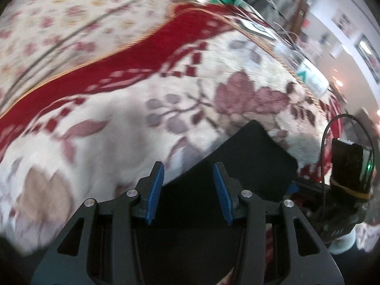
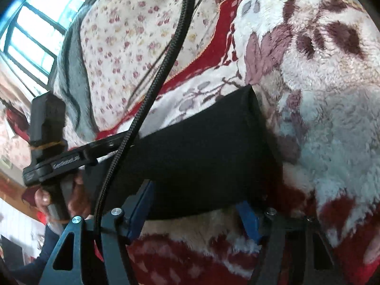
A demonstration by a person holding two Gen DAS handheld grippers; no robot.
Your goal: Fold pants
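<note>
The black pants point(image 1: 239, 161) lie folded into a compact rectangle on a fluffy floral blanket point(image 1: 118, 128). My left gripper point(image 1: 188, 173) is open, its blue pads apart over the near edge of the pants, holding nothing. In the right wrist view the pants point(image 2: 204, 156) fill the middle. My right gripper point(image 2: 197, 204) is open, its blue fingers point(image 2: 247, 216) at the near edge of the fold, partly hidden beneath the cloth. The right gripper also shows at the right in the left wrist view point(image 1: 332, 204).
The blanket point(image 2: 320, 118) has a red border band point(image 1: 106, 71) and lies over a small-flowered sheet point(image 1: 59, 14). A black cable point(image 2: 156, 90) crosses the right wrist view. The hand-held left gripper point(image 2: 54, 161) is at left. Clutter and a window lie beyond.
</note>
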